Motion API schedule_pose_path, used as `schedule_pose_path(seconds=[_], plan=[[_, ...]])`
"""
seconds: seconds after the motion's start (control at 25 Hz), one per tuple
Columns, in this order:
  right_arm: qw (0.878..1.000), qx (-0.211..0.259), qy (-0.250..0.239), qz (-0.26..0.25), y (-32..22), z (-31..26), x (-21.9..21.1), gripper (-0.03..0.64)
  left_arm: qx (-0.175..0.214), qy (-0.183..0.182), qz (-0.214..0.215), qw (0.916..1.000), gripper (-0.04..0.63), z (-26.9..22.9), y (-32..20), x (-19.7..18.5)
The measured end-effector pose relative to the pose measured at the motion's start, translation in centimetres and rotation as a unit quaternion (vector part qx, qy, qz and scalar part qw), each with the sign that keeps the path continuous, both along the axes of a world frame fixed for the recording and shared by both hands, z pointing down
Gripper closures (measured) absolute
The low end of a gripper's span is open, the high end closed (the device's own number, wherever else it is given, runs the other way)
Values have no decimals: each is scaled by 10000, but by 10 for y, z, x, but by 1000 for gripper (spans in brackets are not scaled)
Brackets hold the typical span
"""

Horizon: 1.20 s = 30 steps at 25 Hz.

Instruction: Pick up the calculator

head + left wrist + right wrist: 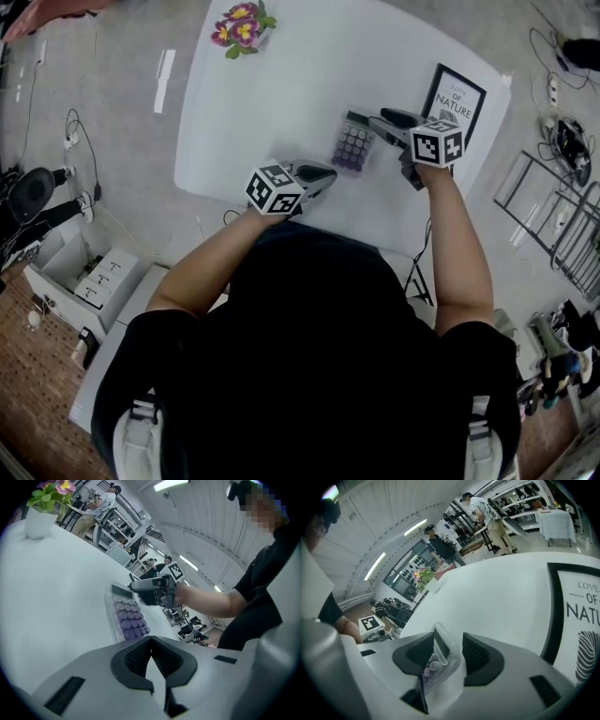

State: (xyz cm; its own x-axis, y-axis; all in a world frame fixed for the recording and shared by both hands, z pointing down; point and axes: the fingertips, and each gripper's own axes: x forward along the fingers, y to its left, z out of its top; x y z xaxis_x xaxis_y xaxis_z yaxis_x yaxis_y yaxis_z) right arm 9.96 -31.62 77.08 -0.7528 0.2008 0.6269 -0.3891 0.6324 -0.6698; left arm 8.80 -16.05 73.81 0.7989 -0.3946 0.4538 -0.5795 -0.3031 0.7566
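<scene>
Calculator (353, 145) lying on the white worktop (281, 84), its screen end between the parted, unclamped right tongs (449, 653); left tongs (151, 656) closed, empty, to its near left.

The framed print (455, 97) bears the only legible words: "OF NATURE" in the head view, and "LOVE OF NATU" (the rest is cut off at the picture's edge) in the right gripper view. The calculator (353, 145) is too small to read.
</scene>
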Motion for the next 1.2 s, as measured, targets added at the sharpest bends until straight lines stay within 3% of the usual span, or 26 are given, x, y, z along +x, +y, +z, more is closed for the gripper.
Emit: schedule_pose_path(seconds=[0.32, 0.56, 0.72, 1.2], plan=[[9991, -383, -26, -206, 12, 15, -7, 423, -218, -73, 178, 9996, 575, 24, 2, 5], [9987, -430, 3, -271, 13, 14, -6, 431, -308, -248, 81, 9992, 575, 29, 0, 4], [9958, -819, -30, -403, 28, 15, -9, 437, -314, -222, 67, 9992, 575, 30, -1, 3], [9881, -1484, -348, 205, 32, 6, -20, 489, -219, -216, 69, 9995, 577, 28, -1, 3]])
